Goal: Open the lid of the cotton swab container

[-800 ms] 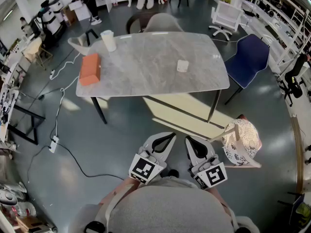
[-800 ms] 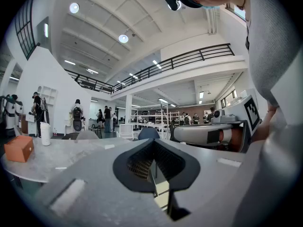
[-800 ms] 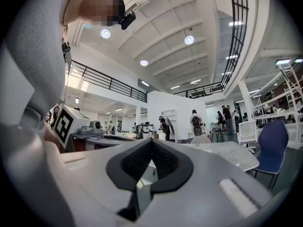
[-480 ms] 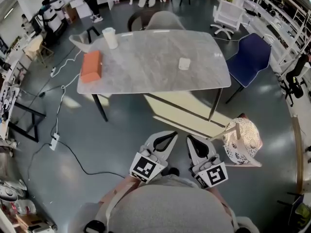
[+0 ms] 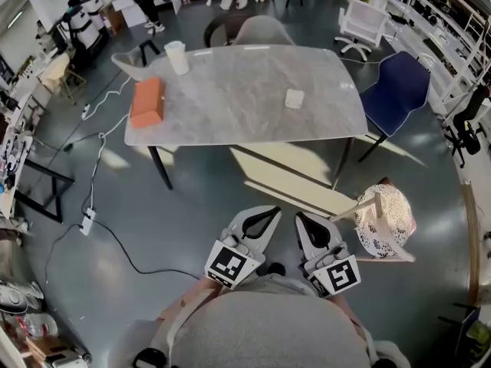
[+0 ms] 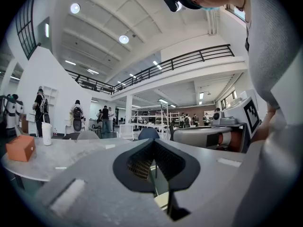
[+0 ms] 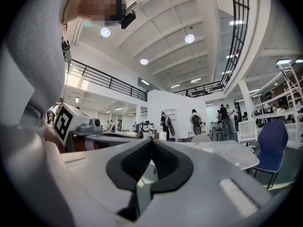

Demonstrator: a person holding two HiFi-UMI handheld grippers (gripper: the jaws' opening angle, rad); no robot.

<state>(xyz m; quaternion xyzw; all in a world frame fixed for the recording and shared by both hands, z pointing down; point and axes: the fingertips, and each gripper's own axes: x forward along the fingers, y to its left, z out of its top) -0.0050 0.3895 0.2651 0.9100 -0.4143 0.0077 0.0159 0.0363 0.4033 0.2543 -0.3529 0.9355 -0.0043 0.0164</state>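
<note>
The cotton swab container (image 5: 294, 98), a small white box, sits on the right half of the grey marble table (image 5: 230, 106), far ahead of both grippers. My left gripper (image 5: 267, 213) and right gripper (image 5: 302, 219) are held side by side close to the person's body, pointing level toward the table. Each has its jaws together with nothing between them. The same closed, empty jaws show in the left gripper view (image 6: 152, 142) and in the right gripper view (image 7: 151, 142). The container's lid state is too small to tell.
An orange box (image 5: 146, 102) and a white cup (image 5: 177, 57) stand at the table's left end. A blue chair (image 5: 395, 90) is at its right, a grey chair (image 5: 261, 31) behind it. A white lattice stool (image 5: 383, 219) stands near my right gripper. A cable (image 5: 100, 228) lies on the floor.
The table and its objects have drifted slightly to the right in the head view. Both grippers stay where they were, shut.
</note>
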